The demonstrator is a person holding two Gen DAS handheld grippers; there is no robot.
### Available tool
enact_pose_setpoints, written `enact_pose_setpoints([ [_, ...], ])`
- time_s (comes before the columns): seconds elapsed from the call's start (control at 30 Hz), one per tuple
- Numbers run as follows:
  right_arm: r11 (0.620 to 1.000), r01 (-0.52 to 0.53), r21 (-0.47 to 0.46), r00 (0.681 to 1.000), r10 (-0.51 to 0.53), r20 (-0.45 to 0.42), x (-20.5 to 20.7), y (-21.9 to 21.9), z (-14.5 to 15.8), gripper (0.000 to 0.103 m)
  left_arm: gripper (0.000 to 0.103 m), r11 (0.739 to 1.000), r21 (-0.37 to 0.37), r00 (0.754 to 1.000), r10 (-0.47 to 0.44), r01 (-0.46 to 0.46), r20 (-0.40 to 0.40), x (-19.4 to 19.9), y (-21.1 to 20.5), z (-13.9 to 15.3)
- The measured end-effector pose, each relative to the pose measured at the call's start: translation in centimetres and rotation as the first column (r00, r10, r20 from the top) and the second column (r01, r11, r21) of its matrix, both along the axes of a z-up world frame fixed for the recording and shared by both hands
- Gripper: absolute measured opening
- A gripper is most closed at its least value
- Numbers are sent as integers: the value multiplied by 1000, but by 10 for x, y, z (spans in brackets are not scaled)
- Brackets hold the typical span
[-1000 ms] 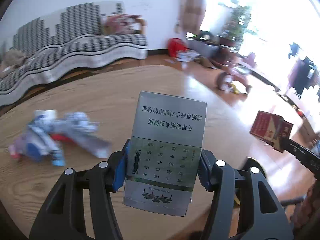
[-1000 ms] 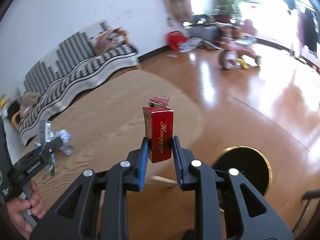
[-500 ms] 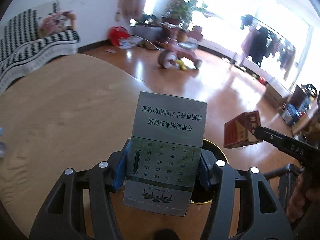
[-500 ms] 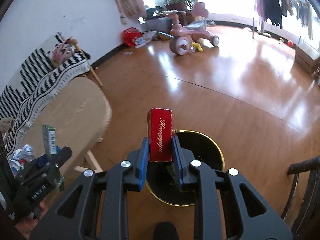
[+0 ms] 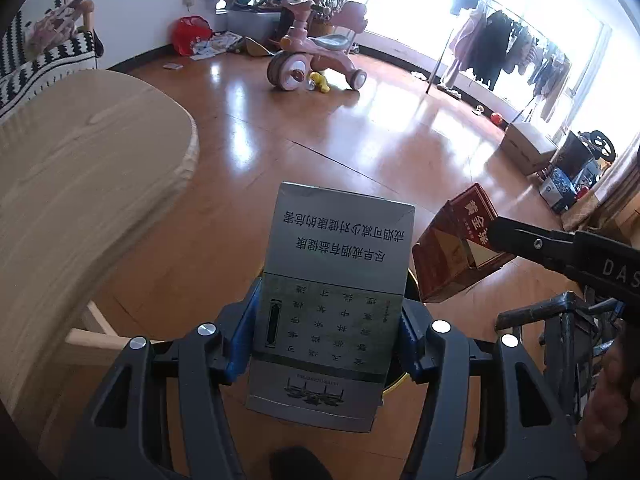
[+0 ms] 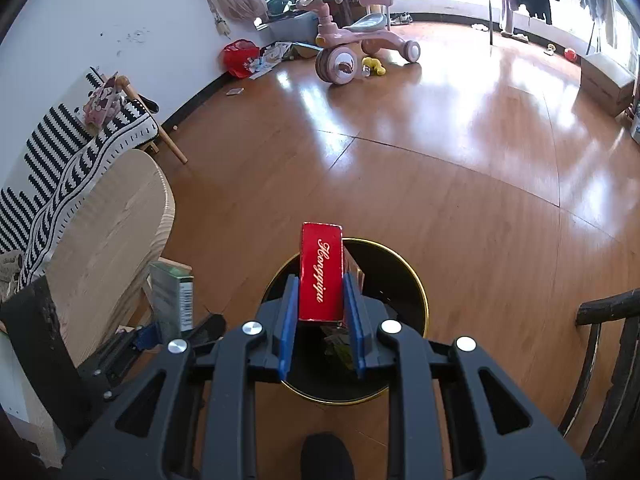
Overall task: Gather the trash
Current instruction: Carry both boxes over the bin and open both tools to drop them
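My left gripper (image 5: 328,336) is shut on a grey and green cigarette box (image 5: 336,280), held upright across its width. My right gripper (image 6: 322,320) is shut on a red cigarette box (image 6: 321,272), gripped by its narrow sides. Both boxes hang over a black bin with a gold rim (image 6: 416,276) standing on the wooden floor. In the left wrist view the bin (image 5: 394,386) is mostly hidden behind the grey box, and the red box (image 5: 452,252) shows to the right in the other gripper's fingers (image 5: 520,240). The grey box (image 6: 172,300) appears at lower left in the right wrist view.
A light wooden table (image 5: 80,184) stands to the left, its edge close to the bin. A dark chair (image 6: 612,360) is at the right. Farther off are a pink tricycle (image 6: 352,44), a striped sofa (image 6: 80,144), a red bag (image 5: 190,34) and a clothes rack (image 5: 500,48).
Both grippers have swung right, off the tabletop and lower, and now hang over the bin. The crumpled wrappers on the table have left view. Both boxes stay gripped.
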State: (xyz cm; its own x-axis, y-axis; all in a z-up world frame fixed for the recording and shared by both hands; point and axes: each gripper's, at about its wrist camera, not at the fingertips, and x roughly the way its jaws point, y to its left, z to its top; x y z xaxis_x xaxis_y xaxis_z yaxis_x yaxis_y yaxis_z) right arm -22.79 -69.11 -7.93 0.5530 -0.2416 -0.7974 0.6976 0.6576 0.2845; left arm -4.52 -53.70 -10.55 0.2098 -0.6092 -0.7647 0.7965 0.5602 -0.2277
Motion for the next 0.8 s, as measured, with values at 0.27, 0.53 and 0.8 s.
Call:
enact_pose_setpoints([
  [0.27,1000,15,6,1000,-15,-2,0,-1,0,23,58,1000,1,999,-20,20,-39,0,-12,-7],
  [0.53,999,39,-10,999,-39,4,1,2,2,52,78,1000,-10,999,-11,10,-47,-1,-12,-7],
  [0.8,999,36,-29,999,-35,17,6,11,8,63,87,1000,-7,999,15,-15,-31,1,-2,2],
])
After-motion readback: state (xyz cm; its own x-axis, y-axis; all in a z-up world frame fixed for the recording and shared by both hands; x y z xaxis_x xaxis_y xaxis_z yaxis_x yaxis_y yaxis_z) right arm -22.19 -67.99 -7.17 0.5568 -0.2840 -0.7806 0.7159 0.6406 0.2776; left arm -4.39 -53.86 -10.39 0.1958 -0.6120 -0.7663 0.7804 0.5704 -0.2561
